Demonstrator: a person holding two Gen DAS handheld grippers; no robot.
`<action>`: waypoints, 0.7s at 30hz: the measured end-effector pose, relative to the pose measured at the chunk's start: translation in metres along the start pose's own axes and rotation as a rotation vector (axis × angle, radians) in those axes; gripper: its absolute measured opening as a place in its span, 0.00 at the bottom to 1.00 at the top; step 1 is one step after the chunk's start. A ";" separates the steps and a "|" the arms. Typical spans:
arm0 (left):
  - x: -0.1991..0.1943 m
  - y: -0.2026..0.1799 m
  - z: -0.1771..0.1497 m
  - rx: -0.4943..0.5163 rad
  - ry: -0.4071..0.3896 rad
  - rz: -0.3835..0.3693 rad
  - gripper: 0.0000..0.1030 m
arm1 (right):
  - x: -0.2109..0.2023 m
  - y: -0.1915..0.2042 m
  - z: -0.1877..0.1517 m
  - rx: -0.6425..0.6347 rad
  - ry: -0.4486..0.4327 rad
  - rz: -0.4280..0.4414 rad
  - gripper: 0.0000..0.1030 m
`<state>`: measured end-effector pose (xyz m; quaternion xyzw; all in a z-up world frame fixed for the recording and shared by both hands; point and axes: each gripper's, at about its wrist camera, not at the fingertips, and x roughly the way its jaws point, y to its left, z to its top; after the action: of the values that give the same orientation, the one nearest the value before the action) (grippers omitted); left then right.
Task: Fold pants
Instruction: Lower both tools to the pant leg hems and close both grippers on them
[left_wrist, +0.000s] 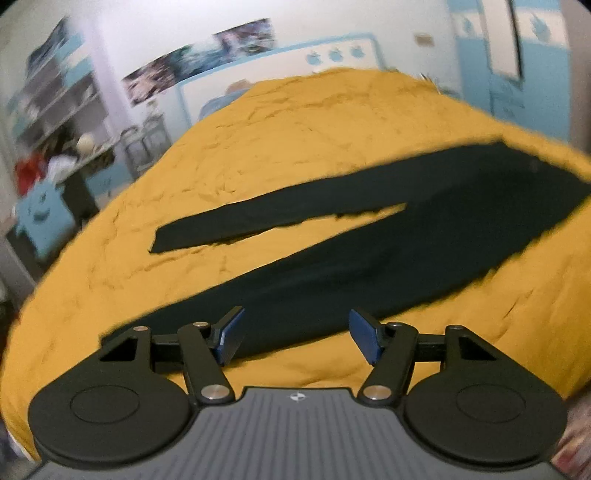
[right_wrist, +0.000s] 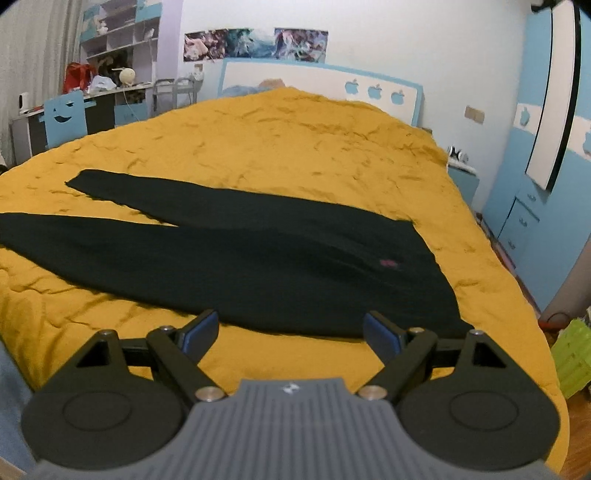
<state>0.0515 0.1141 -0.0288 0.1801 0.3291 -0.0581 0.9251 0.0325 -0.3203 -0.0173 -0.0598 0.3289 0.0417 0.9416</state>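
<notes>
Black pants (left_wrist: 332, 258) lie spread flat on a mustard-yellow bedspread (left_wrist: 295, 140), the two legs parted in a narrow V toward the left. My left gripper (left_wrist: 295, 336) is open and empty, hovering above the near leg close to its cuff end. In the right wrist view the pants (right_wrist: 258, 258) lie with the waistband at the right, a small pink mark (right_wrist: 388, 263) near it. My right gripper (right_wrist: 291, 334) is open and empty, just above the pants' near edge toward the waist.
The bedspread (right_wrist: 295, 147) covers the whole bed. A white and blue headboard (right_wrist: 314, 81) stands at the far end. A desk with a blue chair (right_wrist: 64, 118) is at the far left, a blue wardrobe (right_wrist: 546, 184) at the right, a green crate (right_wrist: 576, 354) on the floor.
</notes>
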 end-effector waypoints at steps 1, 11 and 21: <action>0.005 0.004 -0.004 0.034 0.017 0.002 0.73 | 0.005 -0.009 0.001 0.001 0.017 -0.013 0.79; 0.066 0.050 -0.025 0.263 0.192 0.090 0.73 | 0.057 -0.074 0.001 -0.008 0.172 -0.085 0.56; 0.089 0.045 -0.025 0.279 0.233 0.098 0.13 | 0.090 -0.085 -0.008 -0.295 0.205 -0.066 0.45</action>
<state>0.1164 0.1661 -0.0895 0.3280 0.4134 -0.0368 0.8486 0.1075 -0.4020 -0.0728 -0.2118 0.4114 0.0519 0.8850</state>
